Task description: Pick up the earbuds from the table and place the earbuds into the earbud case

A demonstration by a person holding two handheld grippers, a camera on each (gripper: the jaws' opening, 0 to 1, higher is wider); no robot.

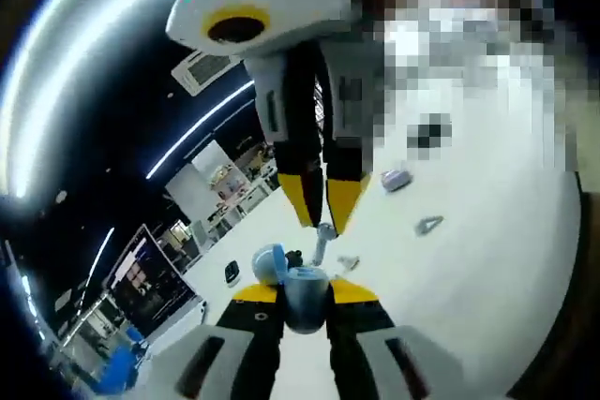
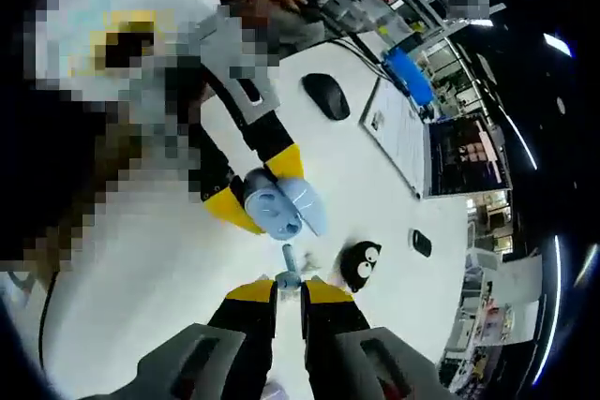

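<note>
Pinching a pale blue earbud (image 2: 288, 266) by its lower end, the right gripper (image 2: 289, 289) has its yellow-tipped jaws drawn together on it at the 6 o'clock edge of the right gripper view, the stem pointing up toward the case. In the left gripper view the same earbud (image 1: 322, 243) hangs from the right gripper (image 1: 323, 214), which comes down from 12 o'clock.

Just beyond the earbud's tip sits the earbud case (image 2: 281, 205), light blue, its lid swung open, clamped between the jaws of the left gripper (image 2: 251, 196) that reaches in from 10 o'clock. In the left gripper view the earbud case (image 1: 292, 286) lies at 6 o'clock, gripped by the left gripper (image 1: 305, 295), with the round lid standing off toward 9 o'clock. Earbud and case are near each other but not yet joined.

Below them spreads a white table (image 2: 169, 269). On it, at 4 o'clock of the earbud in the right gripper view, rests a small black round toy with white eyes (image 2: 359, 263), and toward 12 o'clock a black computer mouse (image 2: 326, 96) beside a laptop (image 2: 422, 142). In the left gripper view a small lilac object (image 1: 396, 179) and a small grey object (image 1: 429, 225) lie on the table at 2 o'clock.
</note>
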